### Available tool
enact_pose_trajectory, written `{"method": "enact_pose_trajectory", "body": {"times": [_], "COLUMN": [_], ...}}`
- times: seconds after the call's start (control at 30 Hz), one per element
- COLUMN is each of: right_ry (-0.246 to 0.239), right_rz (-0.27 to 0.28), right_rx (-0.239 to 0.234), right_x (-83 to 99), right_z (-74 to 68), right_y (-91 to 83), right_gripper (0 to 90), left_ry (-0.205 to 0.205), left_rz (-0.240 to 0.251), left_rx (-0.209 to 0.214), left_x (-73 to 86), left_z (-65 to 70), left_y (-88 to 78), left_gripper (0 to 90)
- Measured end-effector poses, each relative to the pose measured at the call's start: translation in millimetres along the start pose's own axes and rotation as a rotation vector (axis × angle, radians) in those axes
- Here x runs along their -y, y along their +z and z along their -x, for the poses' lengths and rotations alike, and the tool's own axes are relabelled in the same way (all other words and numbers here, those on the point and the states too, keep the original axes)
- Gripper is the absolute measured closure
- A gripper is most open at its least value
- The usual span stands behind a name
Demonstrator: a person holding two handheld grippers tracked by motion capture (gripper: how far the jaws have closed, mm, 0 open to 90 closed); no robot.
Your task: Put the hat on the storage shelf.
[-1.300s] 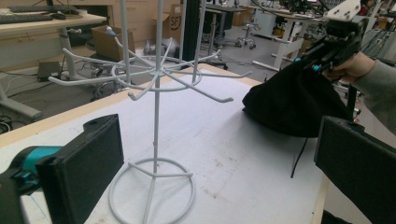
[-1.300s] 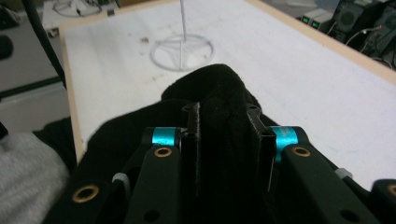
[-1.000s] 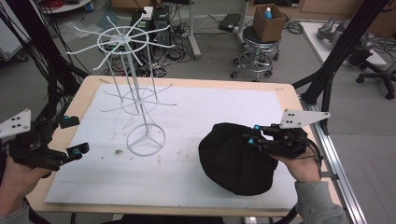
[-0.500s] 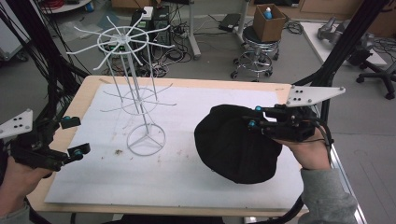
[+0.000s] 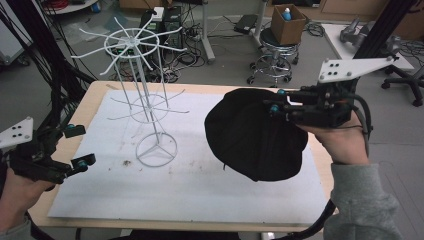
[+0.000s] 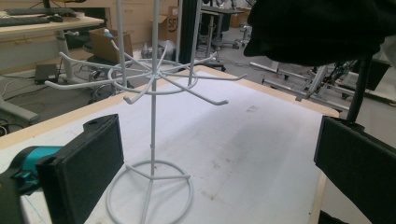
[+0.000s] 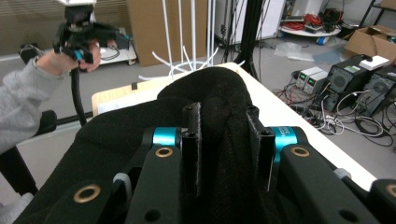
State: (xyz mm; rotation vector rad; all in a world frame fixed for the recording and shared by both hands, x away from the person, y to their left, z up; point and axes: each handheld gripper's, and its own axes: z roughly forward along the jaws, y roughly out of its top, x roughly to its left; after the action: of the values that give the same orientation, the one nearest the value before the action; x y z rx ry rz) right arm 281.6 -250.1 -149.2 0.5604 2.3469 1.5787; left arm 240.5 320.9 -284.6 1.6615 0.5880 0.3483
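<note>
Right gripper view shows the right hand-held gripper [image 7: 227, 149] clenching black fabric cap [image 5: 252, 134], now lifted higher above the surface [image 5: 200, 190]; left hand-held gripper [image 5: 75, 145] released at 9 o'clock.

The high view looks down over the table [image 5: 190, 200]. Each riding camera peers closely along its hand-held gripper's jaws; both share the white wire rack [image 6: 154, 93].

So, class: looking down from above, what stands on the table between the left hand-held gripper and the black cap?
The white wire rack stands between the left hand-held gripper and the black cap, clearest in the high view.
</note>
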Motion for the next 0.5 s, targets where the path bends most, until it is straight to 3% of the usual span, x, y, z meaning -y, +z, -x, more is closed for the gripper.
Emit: {"method": "enact_pose_trajectory", "body": {"times": [0.07,0.13,0.5], "right_ry": [0.002,0.004,0.034], "right_rz": [0.003,-0.002,0.028], "right_rx": [0.003,0.011,0.07], "right_x": [-3.9,-13.5,-32.6], "right_z": [0.8,3.1,10.6], "right_y": [-1.8,-7.0,-26.4], "right_gripper": [72.6,72.5,72.5], "left_ry": [-0.01,-0.025,-0.019], "left_rz": [0.005,0.041,0.042], "left_rx": [0.015,0.056,0.053], "left_x": [-0.5,-2.7,-4.7], "left_z": [-0.1,0.9,5.9], "left_y": [-0.3,-2.3,-3.9], "left_gripper": [1.7,1.7,1.7]}}
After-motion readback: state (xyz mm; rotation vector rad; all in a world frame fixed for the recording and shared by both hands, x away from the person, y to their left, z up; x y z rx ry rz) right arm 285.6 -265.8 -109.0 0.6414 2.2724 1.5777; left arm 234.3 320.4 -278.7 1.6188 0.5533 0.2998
